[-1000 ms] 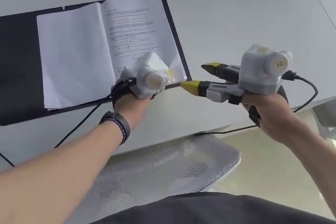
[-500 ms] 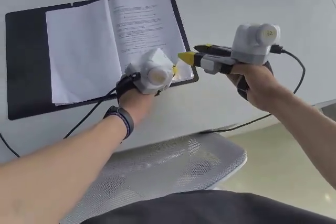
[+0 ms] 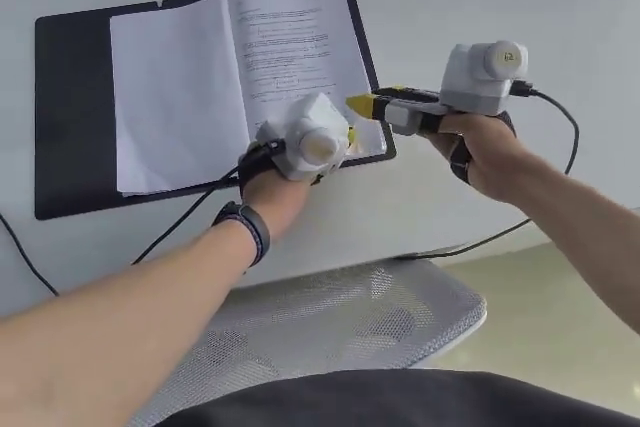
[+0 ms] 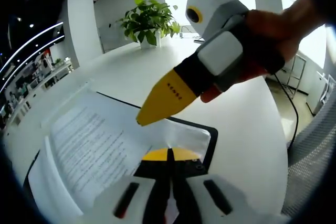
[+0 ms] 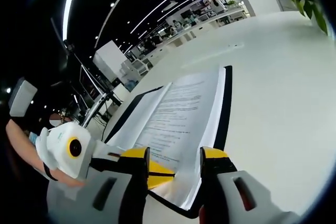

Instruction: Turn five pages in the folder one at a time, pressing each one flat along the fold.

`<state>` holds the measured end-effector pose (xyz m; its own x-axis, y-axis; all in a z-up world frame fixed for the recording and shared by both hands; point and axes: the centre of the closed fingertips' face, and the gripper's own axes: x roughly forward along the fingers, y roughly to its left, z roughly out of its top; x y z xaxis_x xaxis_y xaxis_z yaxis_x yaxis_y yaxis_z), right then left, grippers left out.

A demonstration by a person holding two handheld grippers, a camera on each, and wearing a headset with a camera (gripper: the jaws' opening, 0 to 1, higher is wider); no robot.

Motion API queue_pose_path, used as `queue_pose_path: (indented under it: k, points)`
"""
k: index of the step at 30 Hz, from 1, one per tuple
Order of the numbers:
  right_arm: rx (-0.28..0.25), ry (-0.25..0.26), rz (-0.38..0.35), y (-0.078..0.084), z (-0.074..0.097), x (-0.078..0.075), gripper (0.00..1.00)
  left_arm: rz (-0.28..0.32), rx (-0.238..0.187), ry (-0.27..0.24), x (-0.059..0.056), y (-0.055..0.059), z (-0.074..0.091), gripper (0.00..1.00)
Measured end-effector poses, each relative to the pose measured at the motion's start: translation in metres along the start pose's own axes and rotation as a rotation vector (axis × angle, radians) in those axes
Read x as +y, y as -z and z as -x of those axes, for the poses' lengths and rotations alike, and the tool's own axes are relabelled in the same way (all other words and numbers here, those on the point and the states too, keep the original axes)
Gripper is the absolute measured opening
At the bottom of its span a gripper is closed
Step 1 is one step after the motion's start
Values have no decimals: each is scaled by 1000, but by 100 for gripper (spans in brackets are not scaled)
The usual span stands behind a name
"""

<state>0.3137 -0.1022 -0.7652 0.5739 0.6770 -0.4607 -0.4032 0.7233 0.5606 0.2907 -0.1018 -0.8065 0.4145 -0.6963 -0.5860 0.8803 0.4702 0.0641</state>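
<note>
folder (image 3: 70, 117) laid open | left claw (image 4: 168, 155) held together at page (image 3: 300, 57) corner | right claw (image 5: 175, 155) spread, likely for gripping it

nothing legible: print on the page (image 3: 295, 47) and mark on the right gripper (image 4: 150, 113) too blurred.

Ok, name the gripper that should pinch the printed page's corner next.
Probably right. The right gripper has its jaws open, aimed at the outer corner of the printed page. The left gripper is shut, tips over that corner, and would need reopening.
</note>
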Motion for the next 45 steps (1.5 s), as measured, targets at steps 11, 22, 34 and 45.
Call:
queue_pose_path:
  k: [11, 22, 34, 45]
  points:
    - [1, -13, -34, -1, -8, -4, 29, 4, -1, 5, 1, 0, 0, 0]
    - [16, 30, -56, 3, -18, -14, 2, 4, 3, 8, 2, 1, 0, 0]
    - [22, 60, -90, 4, -15, -18, 0, 74, 15, 24, 4, -1, 3, 9]
    - [14, 60, -96, 0, -12, -16, 0, 114, 20, 73, 7, -4, 25, 34]
